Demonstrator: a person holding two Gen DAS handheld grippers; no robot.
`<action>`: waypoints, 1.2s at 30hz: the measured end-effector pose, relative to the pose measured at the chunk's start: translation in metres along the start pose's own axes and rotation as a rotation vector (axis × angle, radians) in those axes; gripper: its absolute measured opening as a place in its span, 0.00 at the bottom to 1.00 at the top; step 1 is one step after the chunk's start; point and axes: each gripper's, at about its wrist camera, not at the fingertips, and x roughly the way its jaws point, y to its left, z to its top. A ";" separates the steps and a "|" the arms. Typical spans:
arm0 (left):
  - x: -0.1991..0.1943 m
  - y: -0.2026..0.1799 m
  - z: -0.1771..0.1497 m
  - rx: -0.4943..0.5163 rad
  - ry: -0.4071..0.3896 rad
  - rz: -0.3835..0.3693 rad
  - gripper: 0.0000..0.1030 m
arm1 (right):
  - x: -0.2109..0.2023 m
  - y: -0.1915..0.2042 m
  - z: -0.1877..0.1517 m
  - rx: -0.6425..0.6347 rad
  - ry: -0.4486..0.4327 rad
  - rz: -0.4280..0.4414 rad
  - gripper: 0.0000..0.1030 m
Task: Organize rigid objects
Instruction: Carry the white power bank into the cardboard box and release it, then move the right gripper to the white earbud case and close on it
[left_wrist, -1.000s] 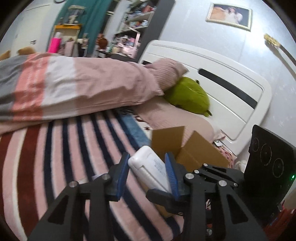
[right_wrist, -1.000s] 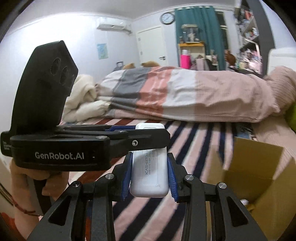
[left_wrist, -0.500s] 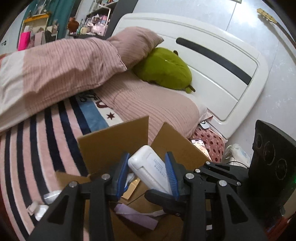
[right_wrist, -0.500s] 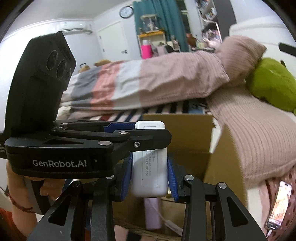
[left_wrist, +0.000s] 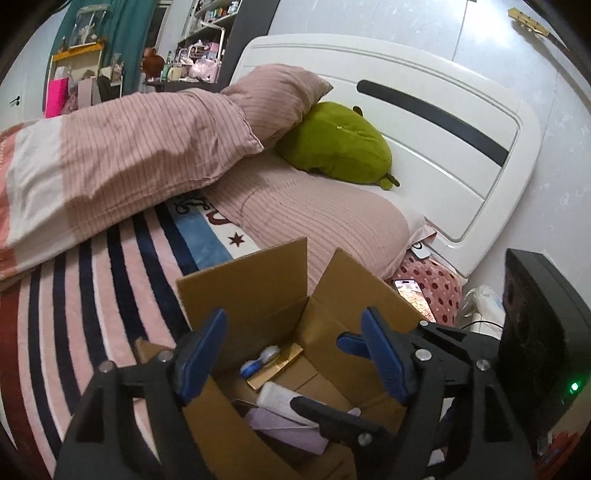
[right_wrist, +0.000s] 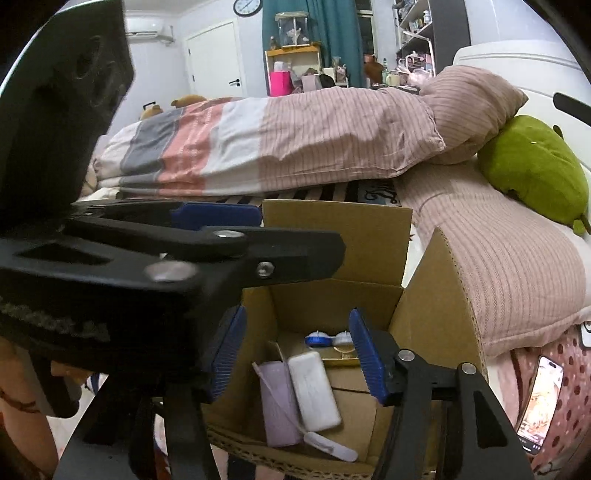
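Rested on the striped bed (left_wrist: 92, 295): an open cardboard box (right_wrist: 436, 302), a folded pink duvet (right_wrist: 295, 147) beyond the box, a ribbed pink pillow (left_wrist: 325, 221) beside the box, a green plush (left_wrist: 336, 144) past that pillow, near the headboard (left_wrist: 443, 147).

1 cardboard box (right_wrist: 436, 295), 1 white case (right_wrist: 314, 389), 1 lilac case (right_wrist: 279, 402), 1 phone (right_wrist: 539, 402)

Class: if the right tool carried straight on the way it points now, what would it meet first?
Probably the white case lying on the floor of the cardboard box, between the open right tool's blue fingers; depth is hard to judge.
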 end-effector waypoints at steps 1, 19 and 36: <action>-0.005 0.001 0.000 0.000 -0.010 0.003 0.72 | -0.001 0.000 0.000 0.004 0.002 0.004 0.53; -0.143 0.116 -0.065 -0.208 -0.176 0.239 0.73 | 0.006 0.106 0.033 -0.119 -0.023 0.177 0.53; -0.168 0.203 -0.173 -0.442 -0.111 0.408 0.73 | 0.185 0.173 -0.018 -0.087 0.256 0.204 0.53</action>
